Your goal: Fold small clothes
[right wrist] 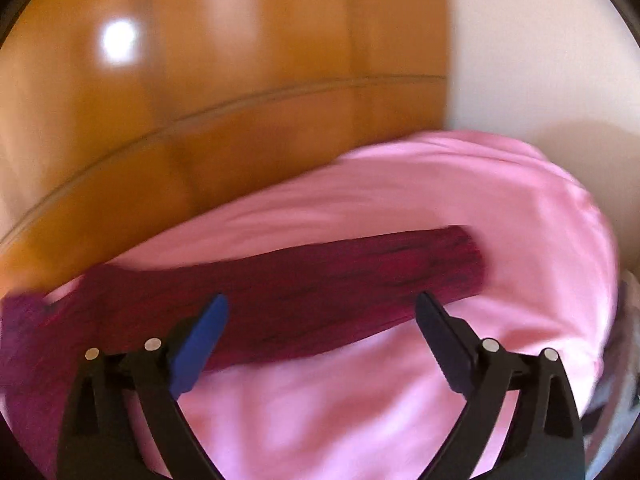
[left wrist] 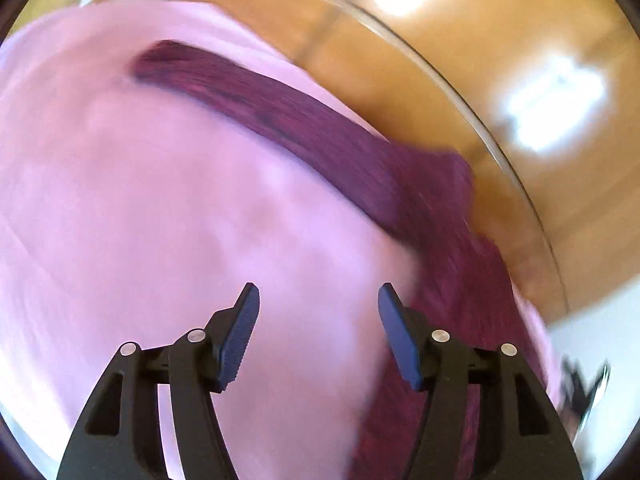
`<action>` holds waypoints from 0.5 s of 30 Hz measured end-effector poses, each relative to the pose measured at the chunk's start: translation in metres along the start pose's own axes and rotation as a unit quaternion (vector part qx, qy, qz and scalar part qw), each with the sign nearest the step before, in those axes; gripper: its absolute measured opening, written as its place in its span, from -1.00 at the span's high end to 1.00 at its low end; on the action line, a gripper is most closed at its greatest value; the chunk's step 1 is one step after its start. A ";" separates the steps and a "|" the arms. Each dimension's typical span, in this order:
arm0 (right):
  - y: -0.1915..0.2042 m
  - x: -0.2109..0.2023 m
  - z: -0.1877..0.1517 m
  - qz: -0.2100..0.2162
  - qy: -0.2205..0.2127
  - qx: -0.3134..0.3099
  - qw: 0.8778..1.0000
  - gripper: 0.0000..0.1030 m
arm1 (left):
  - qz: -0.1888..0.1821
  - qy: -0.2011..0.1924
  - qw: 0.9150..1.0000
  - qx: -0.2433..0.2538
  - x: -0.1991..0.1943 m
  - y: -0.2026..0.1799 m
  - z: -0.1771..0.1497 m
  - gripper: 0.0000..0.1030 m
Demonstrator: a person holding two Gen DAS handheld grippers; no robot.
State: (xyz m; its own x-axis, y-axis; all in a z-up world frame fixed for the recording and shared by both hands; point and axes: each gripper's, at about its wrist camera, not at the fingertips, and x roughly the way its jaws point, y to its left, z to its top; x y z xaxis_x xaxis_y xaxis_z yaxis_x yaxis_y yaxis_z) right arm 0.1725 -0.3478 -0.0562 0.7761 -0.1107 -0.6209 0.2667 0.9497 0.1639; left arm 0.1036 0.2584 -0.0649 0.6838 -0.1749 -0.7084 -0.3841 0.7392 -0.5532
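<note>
A dark maroon knitted garment lies stretched as a long band across a pink cloth. In the left wrist view the band runs from the upper left down to the lower right. My left gripper hovers open over the pink cloth, nothing between its fingers, with the maroon knit just right of it. In the right wrist view the maroon garment crosses the frame over the pink cloth. My right gripper stands wide open above the band, its pads clear of the fabric. Both views are blurred.
A glossy wooden table lies beyond the pink cloth, with a thin glass edge curving across it. The wooden surface and a white wall fill the top of the right wrist view. Other fabric shows at the right rim.
</note>
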 end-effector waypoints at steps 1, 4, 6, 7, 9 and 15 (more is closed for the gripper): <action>0.025 -0.005 -0.010 0.032 0.011 -0.021 0.999 -0.85 | 0.010 -0.007 1.000 -0.019 0.002 0.011 0.011 -0.17; 0.089 -0.012 -0.041 0.117 0.046 -0.069 0.990 -0.85 | 0.032 -0.030 0.997 -0.070 0.006 0.043 0.045 -0.17; 0.138 -0.012 -0.067 0.153 0.068 -0.119 0.979 -0.85 | 0.044 -0.042 0.994 -0.092 0.009 0.060 0.065 -0.17; 0.152 -0.011 -0.076 0.160 0.073 -0.133 0.975 -0.85 | 0.048 -0.045 0.993 -0.098 0.010 0.065 0.073 -0.17; 0.185 -0.006 -0.096 0.176 0.091 -0.160 0.967 -0.84 | 0.050 -0.050 0.991 -0.111 0.015 0.075 0.091 -0.17; 0.236 0.013 -0.130 0.165 0.116 -0.190 0.961 -0.87 | 0.053 -0.059 0.989 -0.128 0.037 0.087 0.130 -0.17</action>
State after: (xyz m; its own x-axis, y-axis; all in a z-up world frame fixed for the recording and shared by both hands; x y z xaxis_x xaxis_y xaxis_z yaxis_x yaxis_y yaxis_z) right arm 0.1713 -0.0873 -0.1250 0.6230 0.2403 -0.7444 -0.2337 0.9654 0.1161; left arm 0.1764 0.4007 -0.0827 0.6938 -0.0166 -0.7199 -0.5913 0.5575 -0.5827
